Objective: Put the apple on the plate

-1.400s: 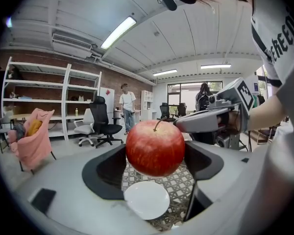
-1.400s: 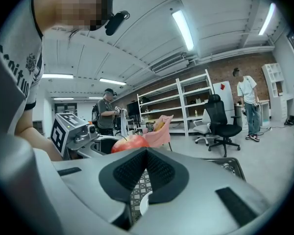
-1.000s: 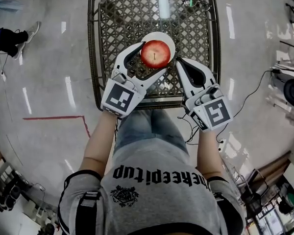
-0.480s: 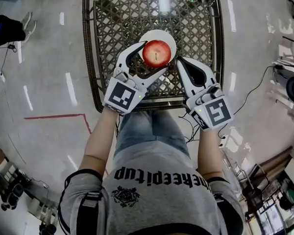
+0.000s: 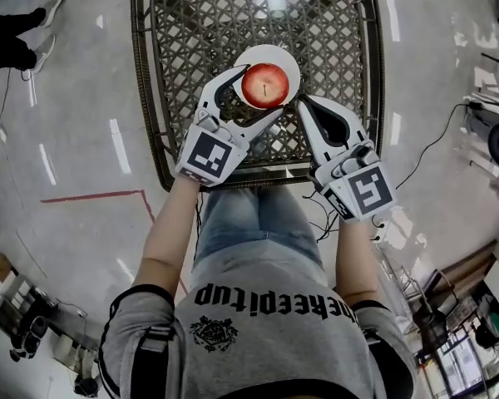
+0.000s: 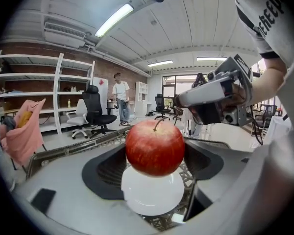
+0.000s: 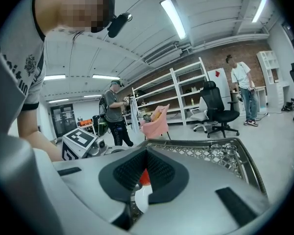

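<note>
Left tongs (image 5: 259,91) clamped on apple (image 5: 266,83), held over plate (image 5: 290,62) | right tongs (image 5: 303,104) closed, empty, alongside

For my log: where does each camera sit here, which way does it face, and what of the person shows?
Head view: on the person's head, facing steeply down at the lattice table; shirt, forearms, left gripper and right gripper show.
Left gripper view: on the left gripper, facing along its jaws, shut on the apple over the plate; a sleeve and forearm show.
Right gripper view: on the right gripper, facing along its shut jaws across the table; the shirt shows.
Shared: all three catch apple and plate.
</note>
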